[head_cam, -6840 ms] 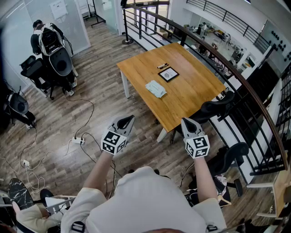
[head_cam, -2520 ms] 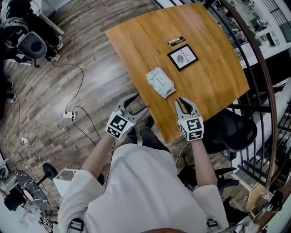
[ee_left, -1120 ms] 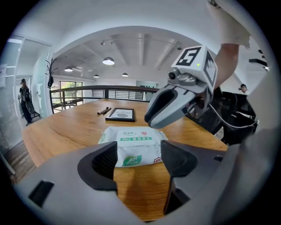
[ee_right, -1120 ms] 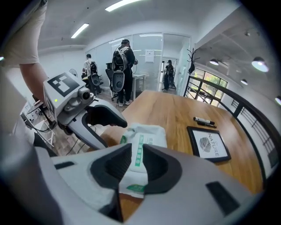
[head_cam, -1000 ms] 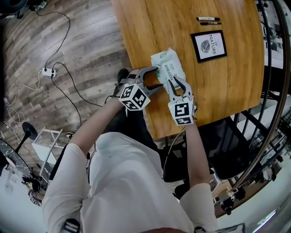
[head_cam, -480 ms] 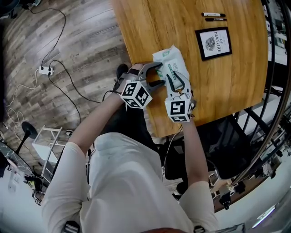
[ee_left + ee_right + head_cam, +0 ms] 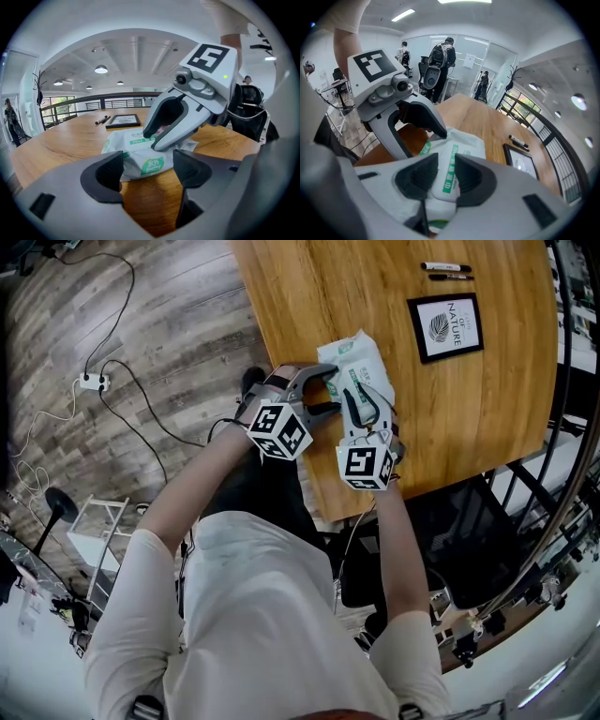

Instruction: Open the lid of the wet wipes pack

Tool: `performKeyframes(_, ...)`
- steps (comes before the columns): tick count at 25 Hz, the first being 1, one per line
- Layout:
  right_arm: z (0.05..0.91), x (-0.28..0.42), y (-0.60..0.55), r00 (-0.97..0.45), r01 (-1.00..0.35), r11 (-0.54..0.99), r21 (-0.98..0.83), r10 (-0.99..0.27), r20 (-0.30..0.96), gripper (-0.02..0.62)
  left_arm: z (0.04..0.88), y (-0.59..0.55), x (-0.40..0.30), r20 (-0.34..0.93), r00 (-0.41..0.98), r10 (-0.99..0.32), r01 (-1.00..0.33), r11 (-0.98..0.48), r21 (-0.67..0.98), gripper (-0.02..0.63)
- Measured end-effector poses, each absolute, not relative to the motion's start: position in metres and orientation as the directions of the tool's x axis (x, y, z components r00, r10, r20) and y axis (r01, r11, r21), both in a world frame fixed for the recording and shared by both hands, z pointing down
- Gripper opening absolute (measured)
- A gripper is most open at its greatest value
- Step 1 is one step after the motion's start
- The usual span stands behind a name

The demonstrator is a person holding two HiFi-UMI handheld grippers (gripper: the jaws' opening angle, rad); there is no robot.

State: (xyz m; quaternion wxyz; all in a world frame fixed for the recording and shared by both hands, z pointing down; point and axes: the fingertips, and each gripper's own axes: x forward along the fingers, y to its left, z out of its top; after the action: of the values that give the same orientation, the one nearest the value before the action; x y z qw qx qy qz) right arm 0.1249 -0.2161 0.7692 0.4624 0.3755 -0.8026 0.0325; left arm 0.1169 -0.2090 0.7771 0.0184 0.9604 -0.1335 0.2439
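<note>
The wet wipes pack (image 7: 359, 357), white with green print, lies near the front left edge of the wooden table (image 7: 469, 399). My right gripper (image 7: 362, 397) is over the pack's near end. In the right gripper view the jaws (image 7: 446, 176) stand narrow, with the pack's white lid (image 7: 449, 164) pinched between the pads. My left gripper (image 7: 329, 392) is open at the pack's left near corner. In the left gripper view its pads (image 7: 105, 176) stand wide apart, and the pack (image 7: 136, 152) lies just beyond them.
A framed print (image 7: 448, 326) and two pens (image 7: 447, 268) lie farther back on the table. The table's front edge runs just under my grippers. A black chair (image 7: 469, 540) stands to the right below the table, and cables and a power strip (image 7: 91, 383) lie on the floor.
Both grippers came from off the table to the pack. Over the last second the right jaws narrowed over the lid and the left gripper edged closer to the pack's corner.
</note>
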Motion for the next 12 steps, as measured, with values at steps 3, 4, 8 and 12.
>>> performKeyframes(3,0.769,0.125,-0.217,-0.263,-0.621,0.703,0.345,-0.602,0.754,0.095,0.778,-0.209,0.117,0.475,0.843,-0.250,-0.267,-0.963,-0.033,0.319)
performKeyframes(4,0.768,0.126,-0.217,-0.260,-0.623,0.698,0.352,-0.609,0.750,0.097,0.779,-0.209,0.117,0.478,0.842,-0.252,-0.268,-0.963,-0.034,0.319)
performKeyframes(8,0.761,0.125,-0.217,-0.253,-0.622,0.686,0.377,-0.632,0.732,0.097,0.781,-0.209,0.117,0.488,0.836,-0.251,-0.269,-0.963,-0.035,0.318)
performKeyframes(12,0.756,0.126,-0.217,-0.252,-0.622,0.680,0.388,-0.643,0.723,0.097,0.781,-0.210,0.117,0.495,0.833,-0.250,-0.270,-0.962,-0.032,0.315)
